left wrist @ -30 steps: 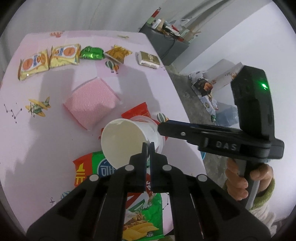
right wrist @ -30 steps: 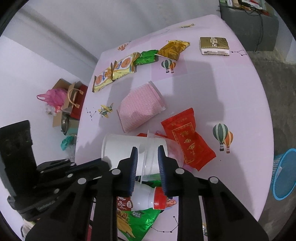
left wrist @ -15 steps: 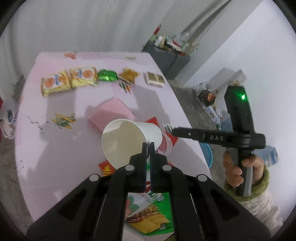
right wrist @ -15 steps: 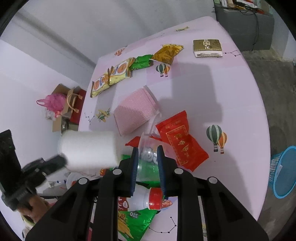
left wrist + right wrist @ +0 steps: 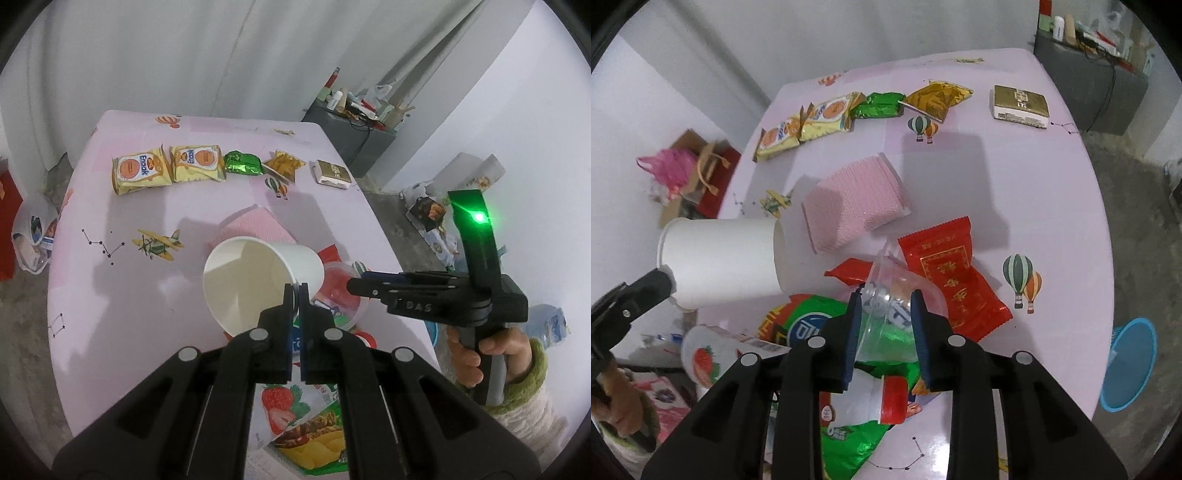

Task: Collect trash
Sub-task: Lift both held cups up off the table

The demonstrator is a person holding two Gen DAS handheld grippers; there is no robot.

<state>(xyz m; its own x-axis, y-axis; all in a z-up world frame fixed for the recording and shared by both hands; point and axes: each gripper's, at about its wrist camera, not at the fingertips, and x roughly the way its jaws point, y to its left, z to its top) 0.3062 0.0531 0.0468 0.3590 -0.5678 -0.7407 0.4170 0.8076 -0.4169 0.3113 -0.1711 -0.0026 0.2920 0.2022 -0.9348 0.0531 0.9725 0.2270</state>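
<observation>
My left gripper (image 5: 294, 291) is shut on the rim of a white paper cup (image 5: 255, 280), held on its side above the pink table (image 5: 122, 295); the cup also shows in the right wrist view (image 5: 720, 262). My right gripper (image 5: 886, 306) is shut on a clear plastic cup (image 5: 897, 291), held above a pile of wrappers. The clear cup (image 5: 341, 295) sits just right of the white cup, apart from it. A red wrapper (image 5: 953, 273), a green-red snack bag (image 5: 801, 325) and a small bottle with a red cap (image 5: 892, 400) lie below.
A pink packet (image 5: 857, 203) lies mid-table. Yellow snack packs (image 5: 166, 168), a green wrapper (image 5: 242, 164), an orange wrapper (image 5: 284, 164) and a gold box (image 5: 332, 173) line the far side. A blue basket (image 5: 1130, 365) stands on the floor right of the table.
Both grippers rose from the table. The white cup and the clear cup, nested a second ago, have come apart, the white cup moving left and the clear cup staying with the right gripper.
</observation>
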